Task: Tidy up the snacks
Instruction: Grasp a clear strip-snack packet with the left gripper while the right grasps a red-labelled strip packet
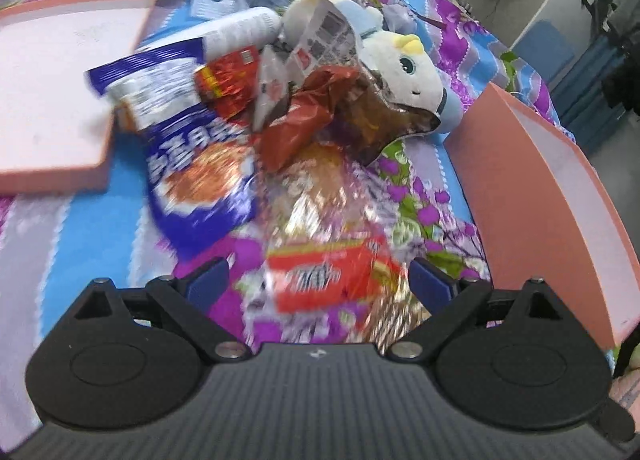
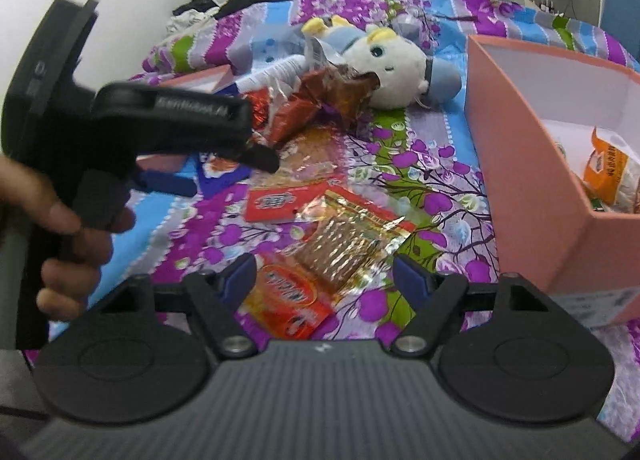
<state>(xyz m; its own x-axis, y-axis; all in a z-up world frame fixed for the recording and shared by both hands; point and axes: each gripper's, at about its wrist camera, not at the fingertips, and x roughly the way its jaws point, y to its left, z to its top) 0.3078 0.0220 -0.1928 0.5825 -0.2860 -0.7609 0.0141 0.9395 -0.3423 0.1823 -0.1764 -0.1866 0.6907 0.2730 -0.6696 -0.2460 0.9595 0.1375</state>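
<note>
1. Bed [image 2: 400,164] under a purple, blue and green floral cover, carrying everything in the scene.
2. Pink box [image 2: 532,164] at the right, open at the top, white inside, holding an orange-and-white snack bag [image 2: 610,176] against its near wall.
3. Pink lid [image 1: 52,100] at the left, lying white inside up, with nothing in it.
4. White-and-blue plush toy [image 1: 404,64] at the far side, partly overlapped by the snack pile.
5. Blue-and-purple snack bag [image 1: 192,164] just right of the lid, overlapping its edge.
6. Brown crumpled packets [image 1: 320,108] heaped between the blue bag and the plush toy.
7. Clear-and-gold packet with a red label [image 1: 332,280] lying on the cover between the blue fingertips of the left tool [image 1: 320,280], spread wide, not pressing on it.
8. Red-and-orange packet [image 2: 288,300] and gold-foil packet [image 2: 348,244] lying between the fingertips of the right tool [image 2: 324,274], also spread wide, gripping nothing.
9. Hand [image 2: 72,244] at the left in the right wrist view, wrapped round the left tool's black handle.
</note>
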